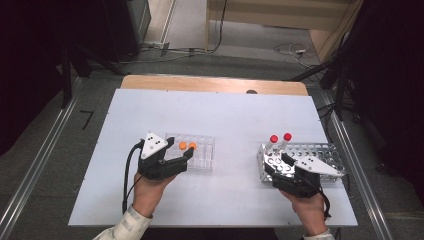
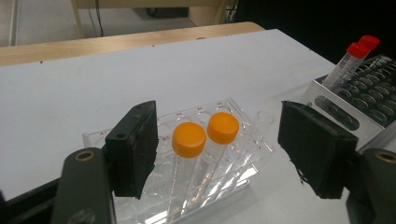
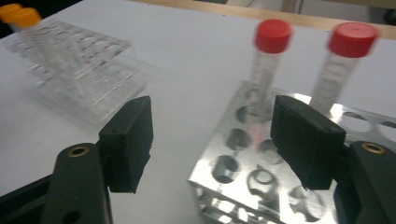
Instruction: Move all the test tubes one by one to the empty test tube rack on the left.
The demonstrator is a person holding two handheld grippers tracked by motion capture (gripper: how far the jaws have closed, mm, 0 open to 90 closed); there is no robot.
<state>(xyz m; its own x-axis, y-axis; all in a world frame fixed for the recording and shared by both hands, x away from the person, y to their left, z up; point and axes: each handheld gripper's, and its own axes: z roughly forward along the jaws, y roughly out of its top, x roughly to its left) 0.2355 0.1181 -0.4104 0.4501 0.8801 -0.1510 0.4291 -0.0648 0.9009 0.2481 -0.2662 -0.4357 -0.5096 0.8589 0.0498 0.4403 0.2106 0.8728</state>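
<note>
Two orange-capped tubes [image 1: 187,146] [image 2: 201,133] stand in a clear plastic rack [image 1: 200,152] [image 2: 233,177] left of centre on the white table. My left gripper [image 1: 180,156] [image 2: 217,156] is open just in front of them, jaws either side, touching nothing. Two red-capped tubes [image 1: 280,138] [image 3: 308,39] stand in the near-left corner of a metal rack [image 1: 320,152] [image 3: 252,172] at the right. My right gripper [image 1: 282,162] [image 3: 212,140] is open over that rack's near-left corner, just short of the red-capped tubes.
The white table top [image 1: 220,115] lies on a wooden board whose far edge [image 1: 215,84] shows behind. Metal rails run along both sides on the floor. Cables and dark stands lie beyond the table.
</note>
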